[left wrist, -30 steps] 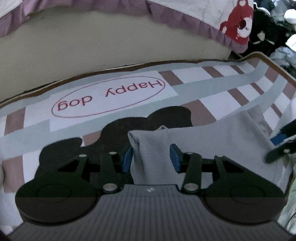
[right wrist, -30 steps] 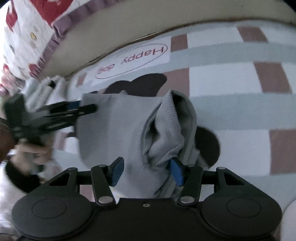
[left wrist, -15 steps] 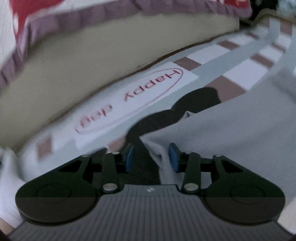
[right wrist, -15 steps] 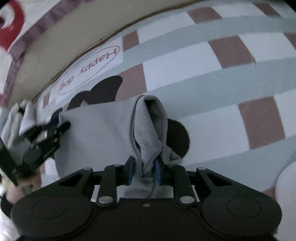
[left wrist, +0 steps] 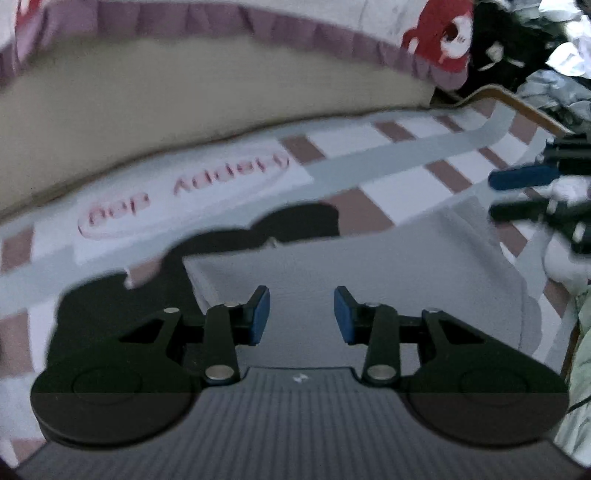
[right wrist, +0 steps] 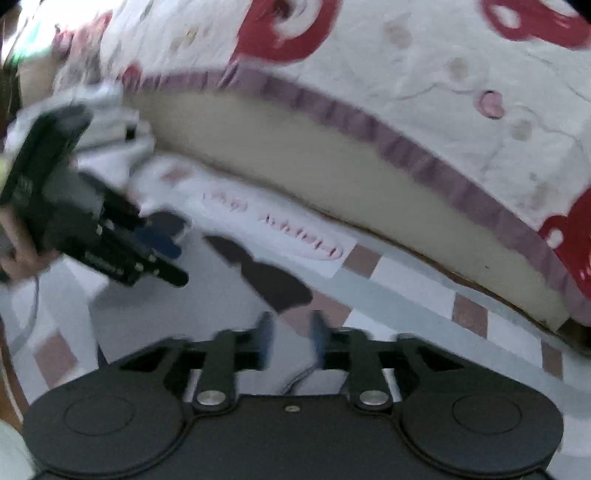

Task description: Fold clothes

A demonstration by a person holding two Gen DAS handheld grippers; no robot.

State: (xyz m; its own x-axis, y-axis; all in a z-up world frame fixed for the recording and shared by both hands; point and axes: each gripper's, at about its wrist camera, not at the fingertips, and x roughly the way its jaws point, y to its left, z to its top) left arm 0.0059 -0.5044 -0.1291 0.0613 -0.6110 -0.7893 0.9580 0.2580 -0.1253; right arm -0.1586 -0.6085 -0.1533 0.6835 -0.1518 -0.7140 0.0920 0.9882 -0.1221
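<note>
In the left wrist view, the left gripper (left wrist: 300, 314) hangs over a grey garment (left wrist: 388, 273) with its jaws set wide apart and nothing between the blue pads (left wrist: 258, 314). The garment lies flat on a checked mat (left wrist: 369, 155) of white, grey and brown squares, its near edge running under the gripper and its left corner overlapping a black cartoon shape (left wrist: 295, 225) printed on the mat. Beyond that shape a white patch carries a red oval logo (left wrist: 181, 195), seen upside down and blurred. Behind the mat rises a beige mattress edge (left wrist: 184, 110) under a white quilt with a purple frill (left wrist: 295, 33) and a red bear print. At the far right the right gripper (left wrist: 524, 195) pokes in above the garment's right side, jaws parted, held in a white-gloved hand (left wrist: 565, 254). In the right wrist view, much smeared by motion, the right gripper (right wrist: 291, 343) shows its jaws standing a little apart with nothing gripped; a pale fold of the grey garment (right wrist: 162, 317) lies just under them and spreads to the left across the mat (right wrist: 413, 288). The left gripper (right wrist: 162, 254) enters from the left, its jaws open above the cloth, held by a hand (right wrist: 18, 243). The mattress edge (right wrist: 332, 166) and the quilt (right wrist: 424, 55) fill the upper half.
</note>
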